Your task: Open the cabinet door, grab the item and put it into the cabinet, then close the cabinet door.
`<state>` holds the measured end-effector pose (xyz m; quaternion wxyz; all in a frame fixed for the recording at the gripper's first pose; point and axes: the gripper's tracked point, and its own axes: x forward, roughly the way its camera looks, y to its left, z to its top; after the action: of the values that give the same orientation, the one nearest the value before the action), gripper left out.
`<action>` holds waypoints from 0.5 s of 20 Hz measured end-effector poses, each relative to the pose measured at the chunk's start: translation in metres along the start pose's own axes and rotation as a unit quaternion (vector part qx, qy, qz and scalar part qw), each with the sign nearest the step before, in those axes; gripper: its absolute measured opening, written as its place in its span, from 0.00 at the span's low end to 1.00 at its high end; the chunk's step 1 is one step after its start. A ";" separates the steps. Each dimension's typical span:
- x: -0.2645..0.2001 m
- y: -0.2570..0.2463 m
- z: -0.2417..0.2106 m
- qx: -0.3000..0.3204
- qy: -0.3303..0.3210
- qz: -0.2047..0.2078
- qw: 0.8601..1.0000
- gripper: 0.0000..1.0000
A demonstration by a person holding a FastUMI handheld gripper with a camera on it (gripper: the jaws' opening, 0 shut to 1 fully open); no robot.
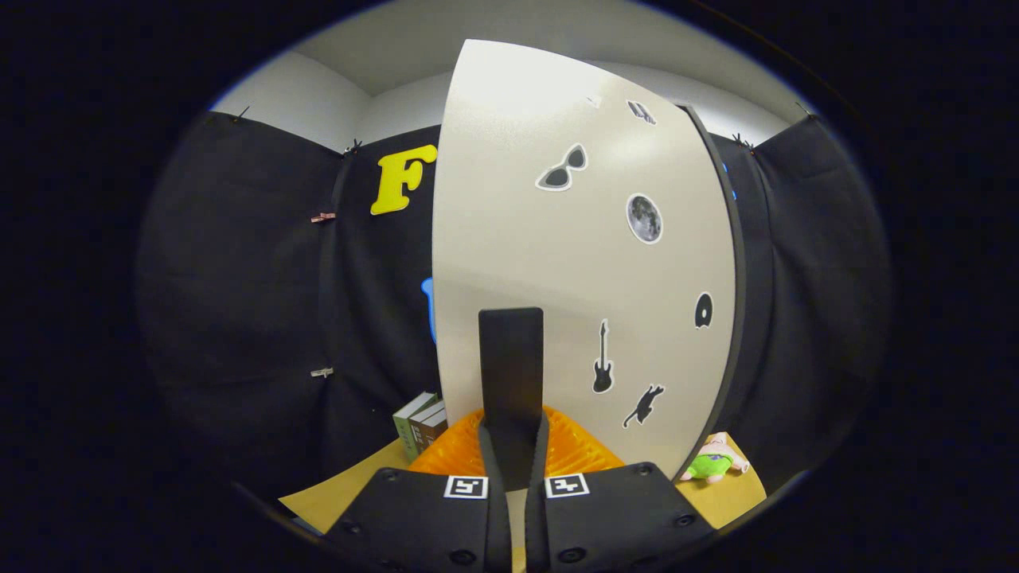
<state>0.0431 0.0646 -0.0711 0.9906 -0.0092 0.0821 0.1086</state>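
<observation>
The fingers (511, 469) are pressed in on the dark upright handle (511, 374) of the cabinet door (573, 263), one on each side, so they're clamped on it with barely any gap left. The door itself is a pale panel standing right in front, covered in little stickers: sunglasses (562, 169), a moon (644, 218), a guitar (603, 368) and a cat (645, 404). Its dark edge runs down the side away from the books.

Just behind the handle, low down, there's an orange ribbed basket (577, 450) sitting on the tan counter (350, 497). A few books (420, 423) stand beside the basket. On the other side of the door, past its dark edge, a small plush toy (714, 461) in green and pink lies on the counter, well apart from the fingers.
</observation>
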 end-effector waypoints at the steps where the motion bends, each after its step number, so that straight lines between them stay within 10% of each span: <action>1: -0.004 -0.004 -0.001 0.000 0.002 -0.011 1.000 0.11; 10: -0.035 -0.045 0.003 -0.029 0.006 -0.048 0.998 0.10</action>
<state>0.0193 0.0137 -0.0628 0.9936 -0.0427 0.0839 0.0631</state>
